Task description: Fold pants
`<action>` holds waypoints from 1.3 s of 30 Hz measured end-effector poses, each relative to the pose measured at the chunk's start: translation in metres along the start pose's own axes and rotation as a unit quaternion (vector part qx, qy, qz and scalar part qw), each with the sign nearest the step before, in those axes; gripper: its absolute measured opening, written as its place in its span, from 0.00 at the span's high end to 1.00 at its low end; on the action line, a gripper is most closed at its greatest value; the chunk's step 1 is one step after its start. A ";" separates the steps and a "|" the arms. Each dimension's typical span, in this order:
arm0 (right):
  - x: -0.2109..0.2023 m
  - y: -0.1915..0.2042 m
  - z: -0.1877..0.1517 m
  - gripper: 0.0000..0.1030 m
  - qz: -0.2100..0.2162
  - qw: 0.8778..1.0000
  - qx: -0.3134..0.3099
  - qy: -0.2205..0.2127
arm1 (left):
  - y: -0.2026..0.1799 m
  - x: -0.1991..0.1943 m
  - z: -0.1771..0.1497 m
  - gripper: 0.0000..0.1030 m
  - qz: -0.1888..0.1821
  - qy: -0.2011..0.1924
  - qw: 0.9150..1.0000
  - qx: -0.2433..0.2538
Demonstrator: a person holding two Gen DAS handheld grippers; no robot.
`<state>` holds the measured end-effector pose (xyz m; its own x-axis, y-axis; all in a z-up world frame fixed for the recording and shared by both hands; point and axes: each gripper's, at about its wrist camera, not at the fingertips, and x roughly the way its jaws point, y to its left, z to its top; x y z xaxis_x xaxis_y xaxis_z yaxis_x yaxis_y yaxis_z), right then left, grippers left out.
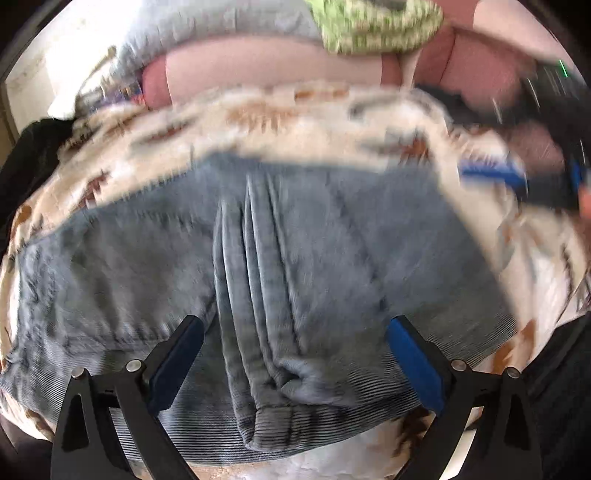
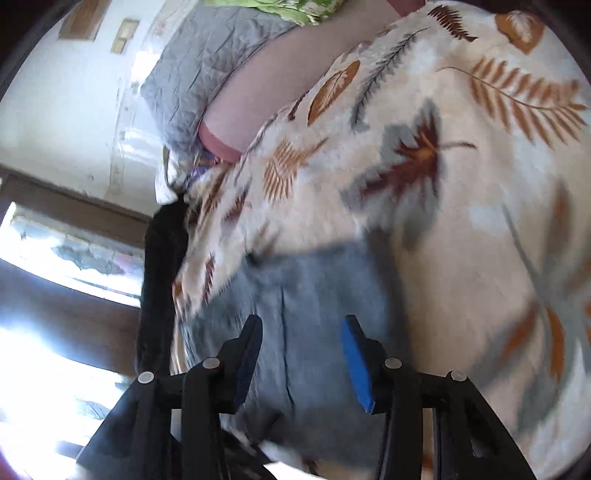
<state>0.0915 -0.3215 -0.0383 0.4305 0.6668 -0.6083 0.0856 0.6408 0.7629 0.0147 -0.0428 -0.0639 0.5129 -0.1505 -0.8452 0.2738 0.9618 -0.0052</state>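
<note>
The grey-blue pants [image 1: 280, 258] lie spread on a cream bedspread with a leaf print [image 1: 295, 125], ribbed waistband towards me and bunched at the middle. My left gripper [image 1: 295, 328] is open and empty, its two blue-padded fingers wide apart above the waistband. My right gripper [image 2: 301, 325] is open and empty, above the right edge of the pants [image 2: 306, 295]. The right gripper also shows, blurred, at the right edge of the left wrist view [image 1: 517, 177], beyond the pants.
Pink pillows [image 1: 258, 70], a grey quilt [image 1: 207, 22] and a green cloth [image 1: 373, 22] lie at the head of the bed. A dark garment [image 2: 162, 266] hangs at the bed's left edge. A bright window [image 2: 55, 258] is on the left.
</note>
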 end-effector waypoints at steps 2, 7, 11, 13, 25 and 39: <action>0.025 -0.013 0.017 0.53 -0.031 0.999 0.005 0.014 | 0.000 -0.003 -0.002 0.03 -0.001 -0.016 1.000 0.006; 0.036 -0.023 0.021 0.53 -0.051 0.998 0.015 0.017 | 0.001 -0.003 -0.004 0.03 -0.008 -0.026 1.000 0.009; 0.003 -0.005 -0.006 0.53 -0.037 0.999 -0.002 0.004 | 0.001 -0.004 -0.006 0.03 -0.013 -0.034 0.999 0.013; -0.007 -0.004 -0.030 0.50 -0.027 1.000 0.001 0.006 | 0.004 -0.005 -0.007 0.03 -0.020 -0.037 0.999 0.011; -0.006 0.058 -0.040 0.43 -0.050 0.993 -0.105 0.026 | 0.069 -0.067 0.005 0.03 -0.024 -0.113 0.989 -0.090; 0.224 0.147 0.017 0.76 -0.171 0.936 -0.262 0.163 | 0.172 -0.020 -0.007 0.03 0.081 -0.041 0.973 -0.210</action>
<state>0.2160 -0.0843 -0.0589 0.1544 0.4150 -0.8966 -0.3203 0.8795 0.3519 0.0459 0.1268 -0.0511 0.5894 0.0090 -0.8078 -0.1643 0.9804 -0.1089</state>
